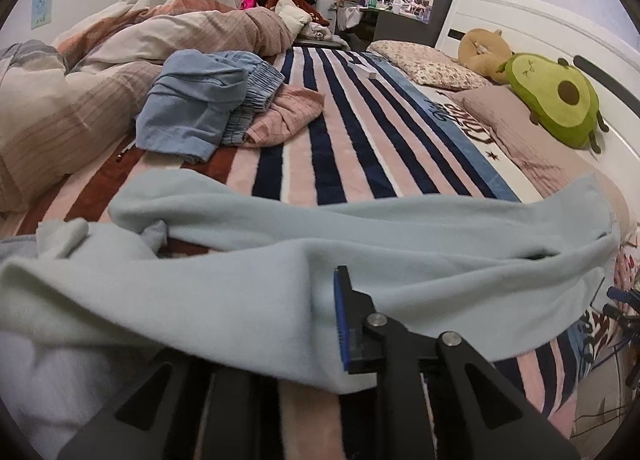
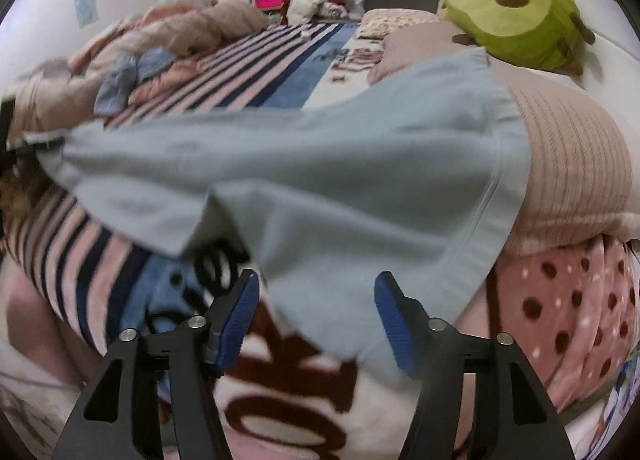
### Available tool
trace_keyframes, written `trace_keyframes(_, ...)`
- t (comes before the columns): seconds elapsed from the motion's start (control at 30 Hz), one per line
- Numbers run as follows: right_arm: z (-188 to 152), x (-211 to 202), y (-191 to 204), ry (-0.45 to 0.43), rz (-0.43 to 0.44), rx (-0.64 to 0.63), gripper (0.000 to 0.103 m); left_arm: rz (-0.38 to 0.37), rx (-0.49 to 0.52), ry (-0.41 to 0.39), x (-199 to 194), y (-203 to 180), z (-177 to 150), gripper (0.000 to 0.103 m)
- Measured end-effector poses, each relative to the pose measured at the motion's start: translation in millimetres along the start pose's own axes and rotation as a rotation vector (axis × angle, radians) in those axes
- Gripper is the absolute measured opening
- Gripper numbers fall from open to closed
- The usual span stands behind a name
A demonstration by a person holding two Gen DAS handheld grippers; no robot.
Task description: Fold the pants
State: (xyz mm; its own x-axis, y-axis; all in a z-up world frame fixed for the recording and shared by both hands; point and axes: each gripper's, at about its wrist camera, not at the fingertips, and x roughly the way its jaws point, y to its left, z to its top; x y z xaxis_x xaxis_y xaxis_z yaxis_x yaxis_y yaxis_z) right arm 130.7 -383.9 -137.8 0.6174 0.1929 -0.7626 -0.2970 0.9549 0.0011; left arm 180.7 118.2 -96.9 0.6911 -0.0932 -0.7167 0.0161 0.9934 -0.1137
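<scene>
Two views | left wrist: left gripper jaws narrow, pale blue pants draped over one finger, grip unclear; avocado plush at 2 o'clock | right wrist: right gripper jaws wide, pants hem between pads, untouched, on striped blanket

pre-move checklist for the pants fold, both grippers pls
1. Right gripper released: ok. Jaws stand apart, pads clear of the cloth.
2. Left gripper grip on the light blue pants: cannot tell. Cloth drapes over one finger; only one blue pad shows.
3. Pants lying flat: not ok. A ridge runs across them and one edge hangs past the striped blanket.
4. Hem end placement: not ok. It rides up on the pink pillow.
5. Landing area free: ok. The pile of clothes and avocado plush sit well away.
</scene>
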Motion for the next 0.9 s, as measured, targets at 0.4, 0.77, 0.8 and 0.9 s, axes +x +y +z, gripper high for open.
trace_keyframes(0.4,-20,13,24,-0.042,-0.304,-0.181,0.071,0.01,0.027,-0.008,-17,-13,-8,0.016)
trace_keyframes(0.77,-1,-17,-6,-0.148,-0.378,-0.098,0.002,0.055,0.017,-0.066,-36,-15,-1,0.012)
trace_keyframes(0.8,3,-23,-10,-0.161,-0.368,-0.087,0.002,0.061,0.016,-0.074,-38,-14,1,0.009)
trace_keyframes(0.9,16,-30,-18,-0.184,-0.345,-0.07,0.002,0.076,0.022,-0.095,-42,-14,7,0.006)
